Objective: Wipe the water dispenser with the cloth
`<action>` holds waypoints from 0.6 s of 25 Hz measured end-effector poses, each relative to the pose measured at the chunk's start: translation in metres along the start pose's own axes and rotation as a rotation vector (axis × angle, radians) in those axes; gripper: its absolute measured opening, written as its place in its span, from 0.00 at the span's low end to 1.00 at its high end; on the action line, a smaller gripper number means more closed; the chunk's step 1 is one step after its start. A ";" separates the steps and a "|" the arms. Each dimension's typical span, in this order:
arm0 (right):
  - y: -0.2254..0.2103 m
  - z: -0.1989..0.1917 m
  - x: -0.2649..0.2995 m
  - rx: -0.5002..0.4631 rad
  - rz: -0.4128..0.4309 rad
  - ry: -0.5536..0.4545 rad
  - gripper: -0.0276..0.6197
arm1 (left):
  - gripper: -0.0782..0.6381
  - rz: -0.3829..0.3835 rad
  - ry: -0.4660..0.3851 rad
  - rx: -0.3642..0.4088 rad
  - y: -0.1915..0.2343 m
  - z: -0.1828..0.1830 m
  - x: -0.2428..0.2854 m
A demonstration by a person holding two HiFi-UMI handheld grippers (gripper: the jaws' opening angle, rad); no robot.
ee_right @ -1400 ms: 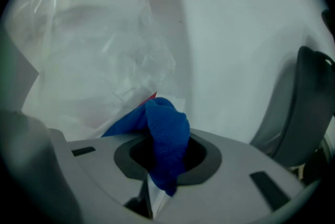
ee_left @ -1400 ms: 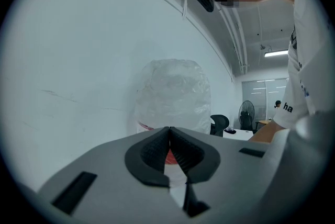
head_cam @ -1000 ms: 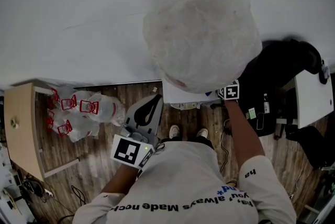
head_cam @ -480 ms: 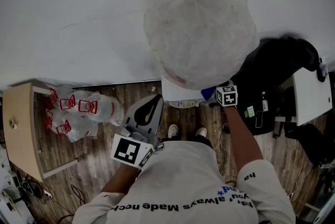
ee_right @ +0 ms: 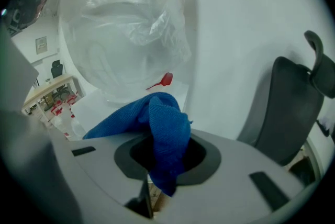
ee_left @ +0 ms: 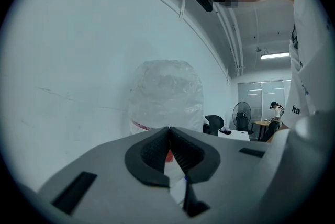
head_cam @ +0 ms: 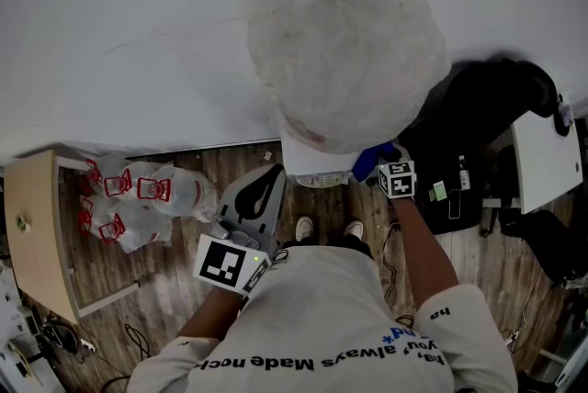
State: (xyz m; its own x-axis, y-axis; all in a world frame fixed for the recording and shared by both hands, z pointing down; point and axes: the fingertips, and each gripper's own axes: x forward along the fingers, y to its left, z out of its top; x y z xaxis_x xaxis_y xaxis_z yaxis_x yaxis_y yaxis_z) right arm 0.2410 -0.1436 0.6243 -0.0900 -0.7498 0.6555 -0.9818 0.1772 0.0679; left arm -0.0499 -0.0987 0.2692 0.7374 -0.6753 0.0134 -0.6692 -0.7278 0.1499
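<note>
The water dispenser (head_cam: 317,163) stands against the white wall, a big bottle wrapped in clear plastic (head_cam: 349,51) on top. My right gripper (head_cam: 378,163) is shut on a blue cloth (ee_right: 157,126), and the cloth (head_cam: 369,162) lies against the dispenser's right front edge, just under the bottle (ee_right: 125,29). My left gripper (head_cam: 262,194) hangs shut and empty in front of the dispenser's left side, touching nothing. In the left gripper view its jaws are pressed together, with the wrapped bottle (ee_left: 166,94) beyond them.
Several empty bottles with red handles (head_cam: 138,198) lie on the wood floor at the left, beside a light wooden table (head_cam: 37,235). A black office chair (head_cam: 487,116) stands right of the dispenser, a white desk (head_cam: 547,166) beyond it. My shoes (head_cam: 329,230) are right below the dispenser.
My right gripper has slid the cloth down and to the left along the dispenser's right side. The left gripper has stayed where it was.
</note>
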 end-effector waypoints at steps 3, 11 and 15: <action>0.005 -0.007 -0.008 -0.005 -0.006 -0.002 0.15 | 0.14 -0.003 -0.001 -0.002 0.000 -0.001 0.000; 0.010 -0.021 -0.024 -0.023 -0.031 0.003 0.15 | 0.14 0.001 -0.007 -0.003 0.001 0.001 0.001; 0.013 -0.025 -0.036 0.043 -0.047 0.014 0.17 | 0.14 0.014 -0.013 -0.007 0.002 0.000 -0.004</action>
State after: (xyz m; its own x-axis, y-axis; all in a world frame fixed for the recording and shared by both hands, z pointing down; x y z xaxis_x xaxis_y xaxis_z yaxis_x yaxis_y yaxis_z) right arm 0.2352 -0.0987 0.6201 -0.0420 -0.7476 0.6628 -0.9912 0.1148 0.0666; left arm -0.0543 -0.0980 0.2692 0.7265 -0.6871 0.0026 -0.6790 -0.7173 0.1566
